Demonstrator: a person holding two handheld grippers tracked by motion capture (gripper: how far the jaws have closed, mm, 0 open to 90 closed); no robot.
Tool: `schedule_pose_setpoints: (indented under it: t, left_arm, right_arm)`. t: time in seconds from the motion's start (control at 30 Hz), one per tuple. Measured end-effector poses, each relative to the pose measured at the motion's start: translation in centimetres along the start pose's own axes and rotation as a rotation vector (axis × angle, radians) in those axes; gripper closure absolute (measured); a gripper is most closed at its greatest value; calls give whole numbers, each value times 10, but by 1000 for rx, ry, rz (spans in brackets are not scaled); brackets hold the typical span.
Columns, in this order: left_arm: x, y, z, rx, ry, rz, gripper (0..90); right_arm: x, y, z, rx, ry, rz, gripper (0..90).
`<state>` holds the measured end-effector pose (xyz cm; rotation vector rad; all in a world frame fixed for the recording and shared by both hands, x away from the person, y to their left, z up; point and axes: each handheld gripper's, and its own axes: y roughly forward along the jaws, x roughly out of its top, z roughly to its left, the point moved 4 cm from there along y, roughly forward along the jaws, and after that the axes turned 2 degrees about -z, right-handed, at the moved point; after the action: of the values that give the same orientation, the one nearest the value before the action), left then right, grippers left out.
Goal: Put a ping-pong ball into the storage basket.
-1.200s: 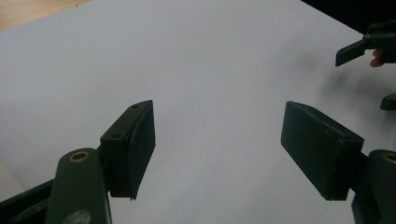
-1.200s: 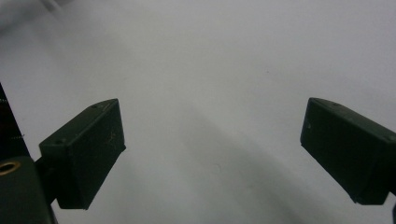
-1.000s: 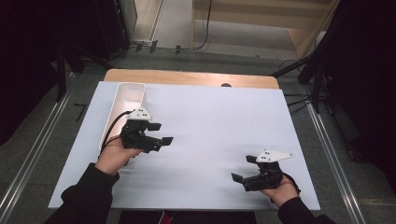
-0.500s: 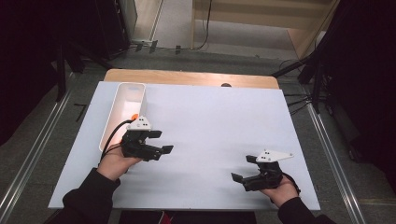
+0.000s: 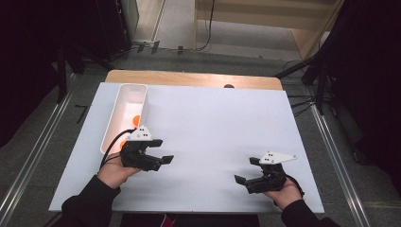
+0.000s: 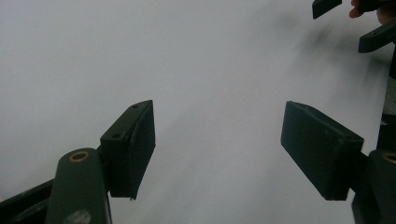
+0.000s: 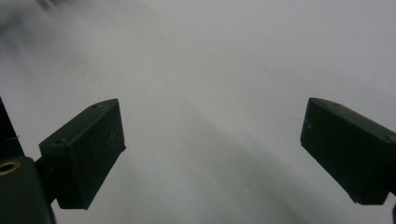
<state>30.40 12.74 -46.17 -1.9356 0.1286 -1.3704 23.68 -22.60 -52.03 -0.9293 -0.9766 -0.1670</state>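
Your left gripper (image 5: pixel 158 150) sits over the near left part of the white table top (image 5: pixel 217 123), just beside the near end of the white bin (image 5: pixel 109 127). Its jaws stand apart with nothing between them; in the left gripper view (image 6: pixel 217 140) only bare white surface lies between the two black pads. The bin stands along the left edge of the table, its long side running away from you. Orange objects (image 5: pixel 135 119) lie inside it; their kind cannot be told at this size. One orange patch shows at the bin's near end, partly hidden behind the gripper body.

Your right gripper (image 5: pixel 247 171) rests at the near right part of the table, well apart from the bin. Its jaws are spread wide and hold nothing; the right gripper view (image 7: pixel 212 140) shows plain table surface between the pads. In the left gripper view, the right gripper appears at the top right corner.
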Motion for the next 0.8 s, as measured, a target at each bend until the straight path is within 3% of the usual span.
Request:
schedule_pose_setpoints:
  t: [0.8]
  left_arm:
    - [-26, -2, -10, -37, 44, 29, 268]
  right_arm:
    - [-1, 1, 1, -5, -3, 9, 51]
